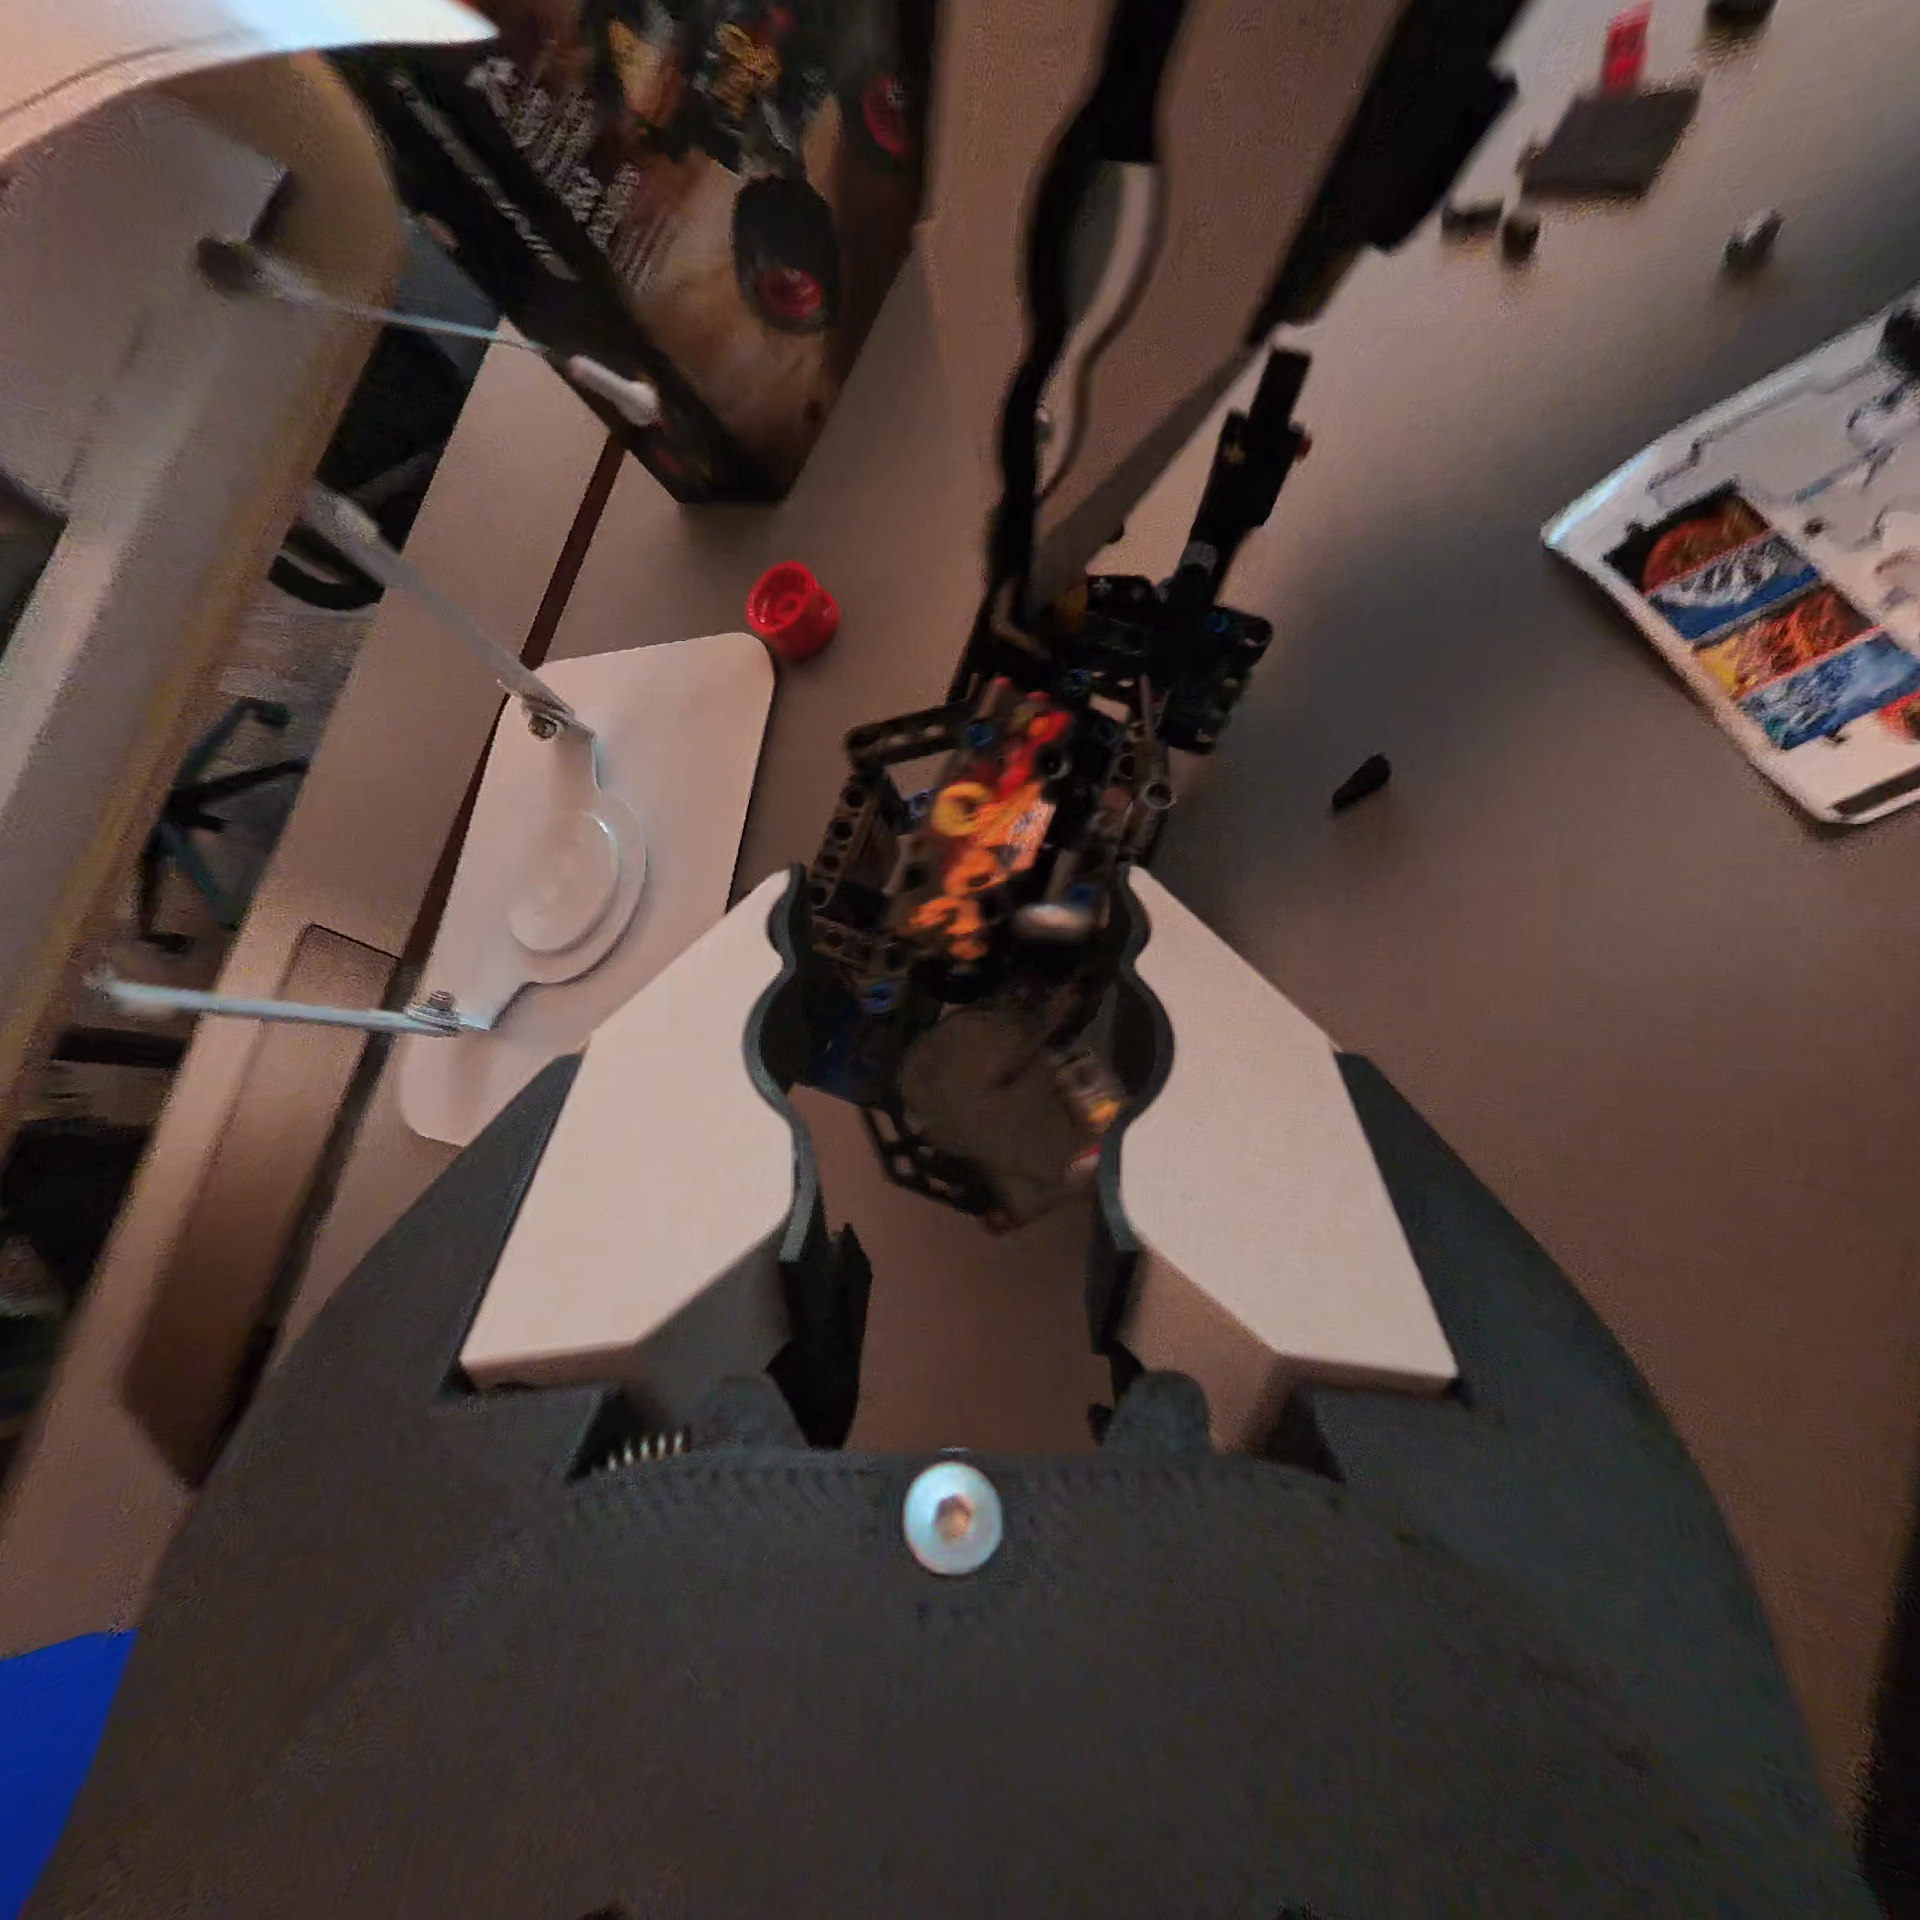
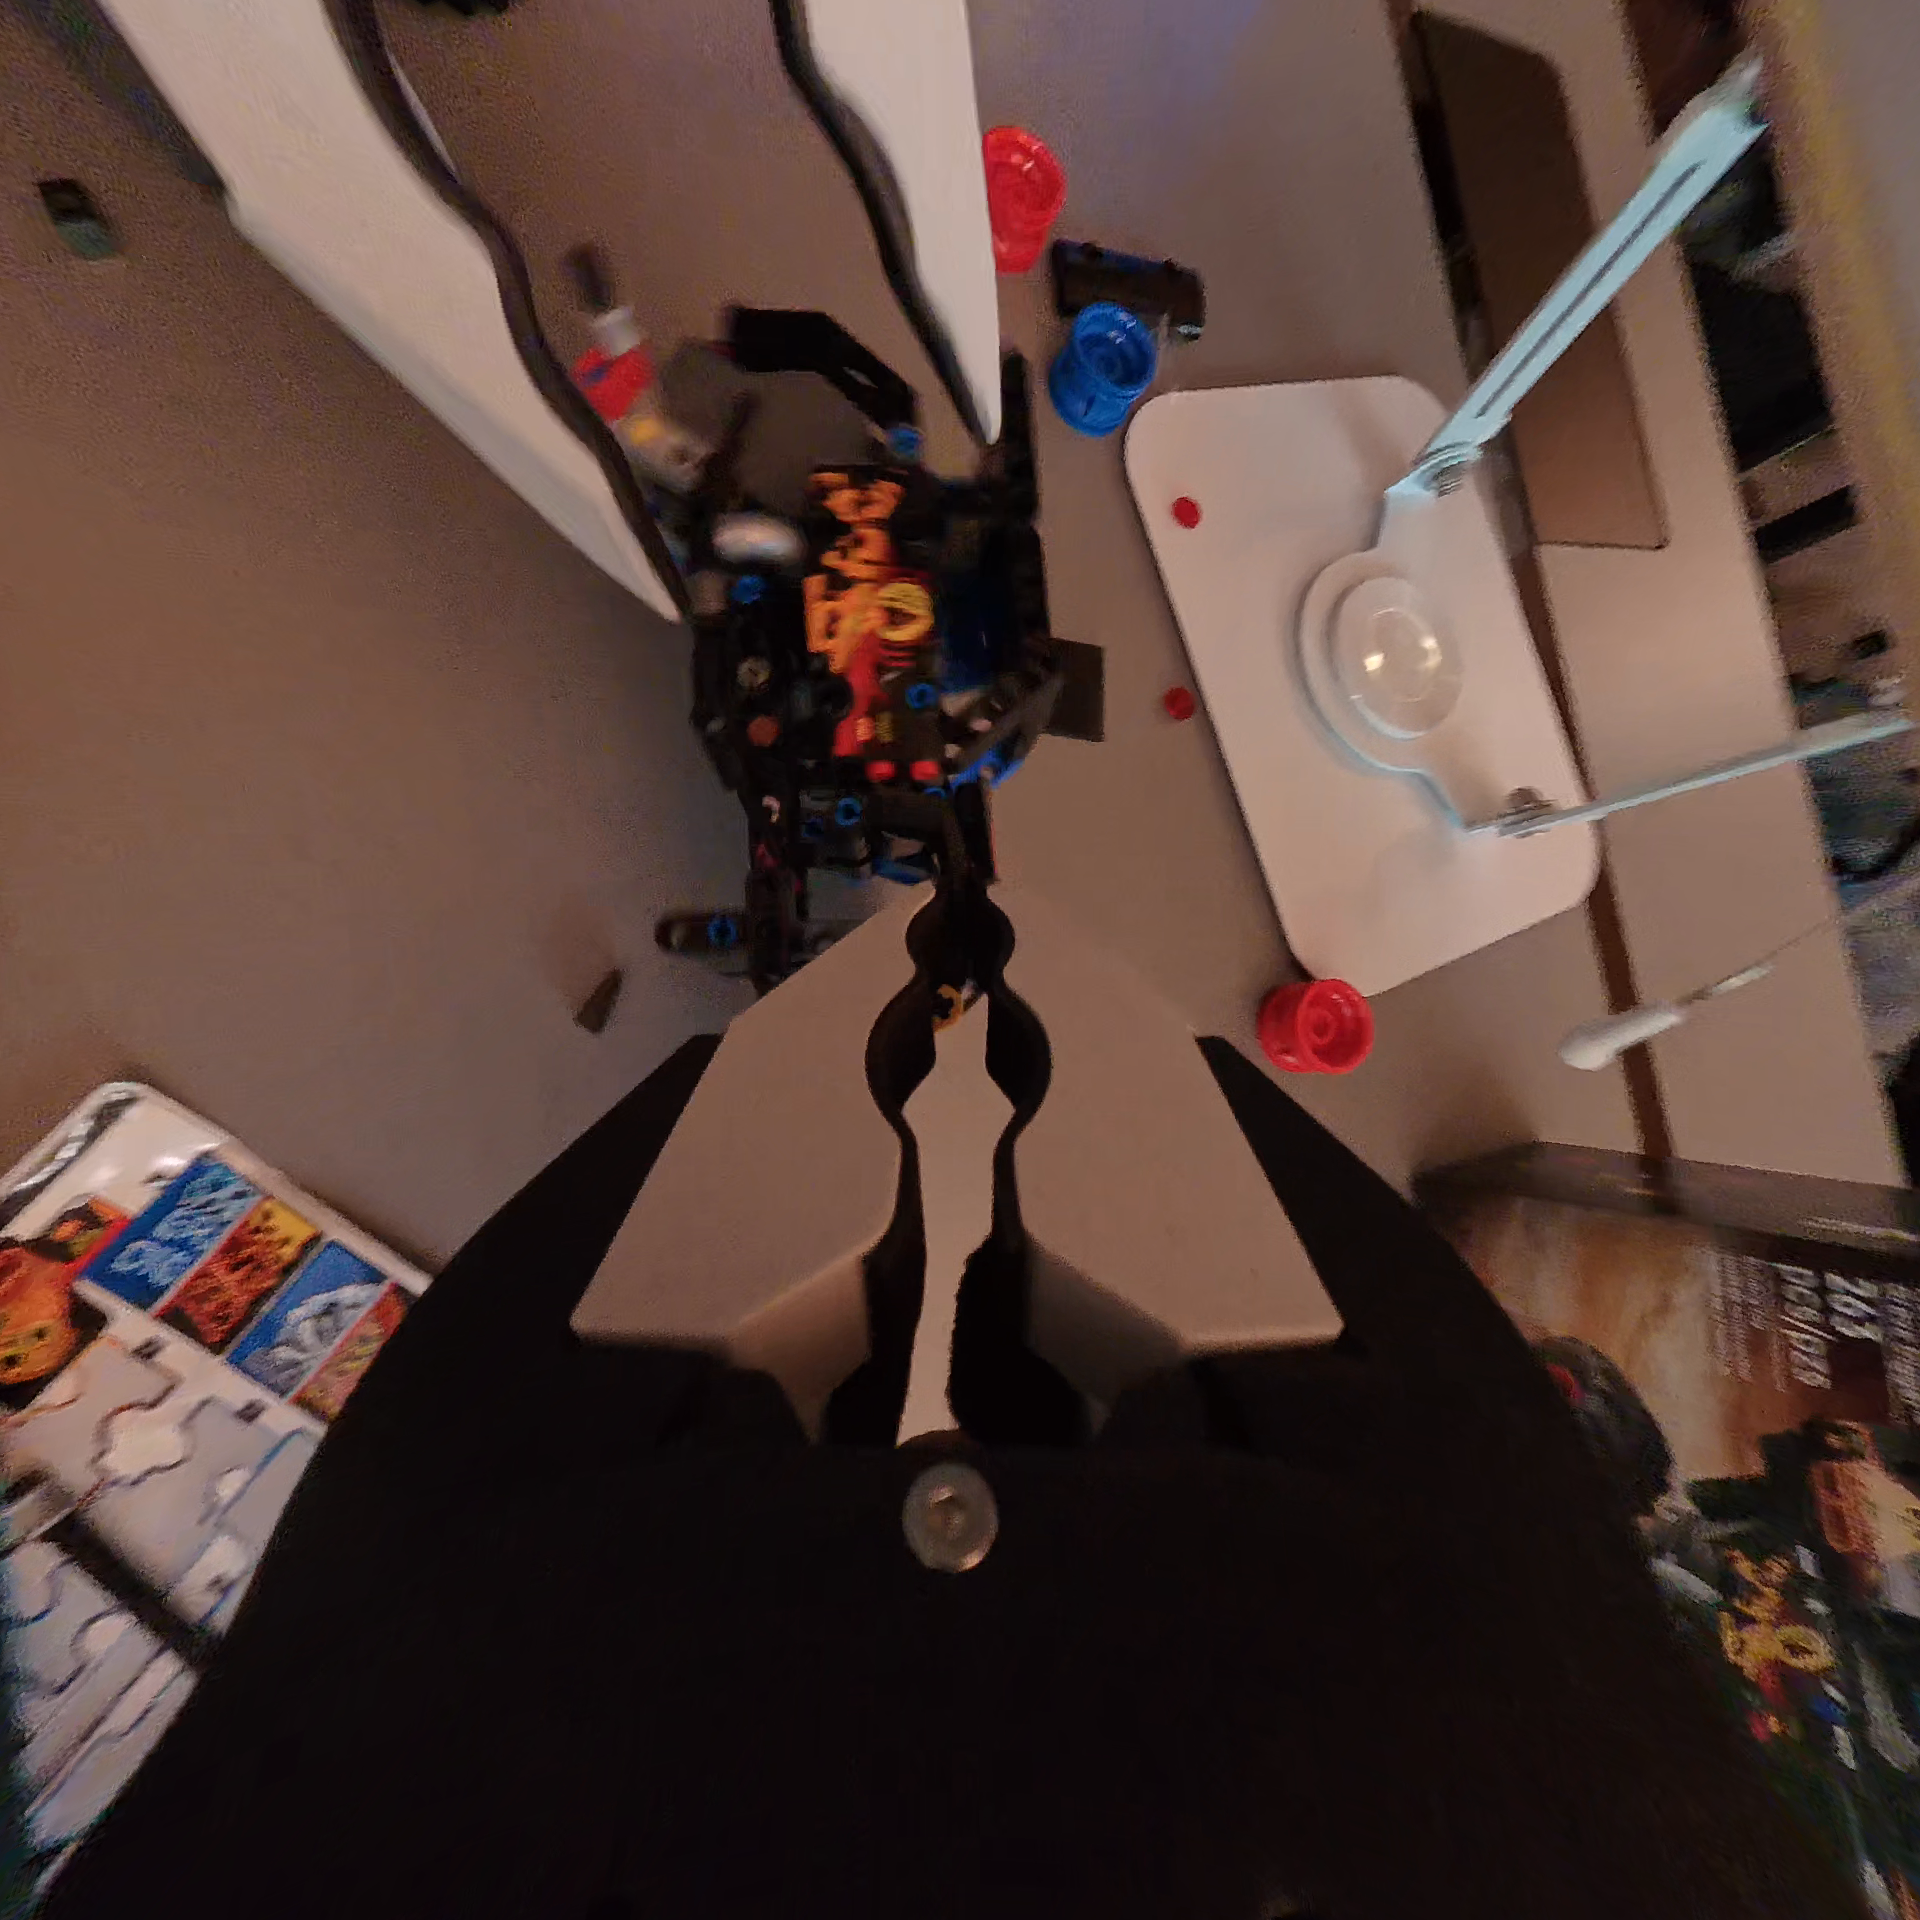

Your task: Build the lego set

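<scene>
The Lego model is a black Technic frame with an orange flame panel and blue pins. My left gripper is shut on it, one white finger on each side, and holds it over the tan table. In the right wrist view the model sits between the left gripper's fingers. My right gripper is shut on a thin black beam that sticks out of the model's near end. In the left wrist view the right gripper comes in from the top, next to the black beam.
A white stand base with a clear dome and metal arms stands beside the model. Red hubs and a blue hub lie near it. The instruction booklet and the set's box lie on the table. Small black parts are scattered around. My right fingertips sit around 7 cm from my left ones. The blue hub sits 15 cm or so from the ends of my left fingers.
</scene>
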{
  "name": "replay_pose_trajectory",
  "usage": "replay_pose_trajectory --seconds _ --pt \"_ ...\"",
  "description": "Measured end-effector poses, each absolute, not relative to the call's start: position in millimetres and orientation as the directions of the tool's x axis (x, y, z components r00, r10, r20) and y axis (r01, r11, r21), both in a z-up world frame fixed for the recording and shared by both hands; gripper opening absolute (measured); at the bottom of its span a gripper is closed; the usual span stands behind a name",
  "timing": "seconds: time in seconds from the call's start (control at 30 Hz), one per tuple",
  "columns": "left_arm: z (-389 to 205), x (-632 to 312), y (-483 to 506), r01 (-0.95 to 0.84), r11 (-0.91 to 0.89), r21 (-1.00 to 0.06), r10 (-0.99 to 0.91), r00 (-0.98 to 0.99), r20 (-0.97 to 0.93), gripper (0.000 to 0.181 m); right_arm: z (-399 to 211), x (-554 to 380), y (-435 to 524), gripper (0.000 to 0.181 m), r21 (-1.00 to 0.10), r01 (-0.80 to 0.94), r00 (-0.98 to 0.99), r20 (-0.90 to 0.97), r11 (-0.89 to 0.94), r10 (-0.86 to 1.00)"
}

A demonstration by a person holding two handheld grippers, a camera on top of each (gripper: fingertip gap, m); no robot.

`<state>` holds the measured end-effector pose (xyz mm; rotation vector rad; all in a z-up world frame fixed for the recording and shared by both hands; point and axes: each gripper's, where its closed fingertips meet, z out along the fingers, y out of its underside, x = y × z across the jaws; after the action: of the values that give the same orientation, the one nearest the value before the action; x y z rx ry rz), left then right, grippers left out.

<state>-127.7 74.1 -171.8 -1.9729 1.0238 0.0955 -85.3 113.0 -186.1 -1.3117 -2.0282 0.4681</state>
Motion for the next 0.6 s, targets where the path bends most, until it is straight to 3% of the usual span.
replay_pose_trajectory --seconds 0.1,0.13,0.3,0.43,0.6 --pt "-178.4 -115.5 78.2 -0.787 -0.252 -0.563 -0.645 0.570 -0.508 0.042 -187.5 -87.0 112.1 0.000 -0.591 0.690 -0.290 0.305 0.419 0.907" --pt "-180.4 -116.0 82.1 -0.790 -0.272 -0.549 -0.649 0.572 -0.501 0.050 -188.5 -86.4 114.3 0.000 -0.576 0.692 -0.300 0.321 0.436 0.899" --pt "-175.8 -109.8 82.3 -0.758 -0.317 -0.570 -0.756 0.565 -0.331 0.033 -191.1 -83.6 113.3 0.000 -0.609 0.658 -0.339 0.287 0.443 0.896" --pt "-184.9 -112.1 86.3 -0.822 -0.332 -0.462 -0.827 0.489 -0.276 0.034 -191.6 -83.2 112.1 0.000 -0.629 0.643 -0.349 0.267 0.437 0.898" --pt "-189.6 -105.7 90.9 -0.844 -0.329 -0.423 -0.868 0.447 -0.217 0.026 -195.9 -80.9 118.2 0.000 -0.637 0.644 -0.342 0.256 0.424 0.904"
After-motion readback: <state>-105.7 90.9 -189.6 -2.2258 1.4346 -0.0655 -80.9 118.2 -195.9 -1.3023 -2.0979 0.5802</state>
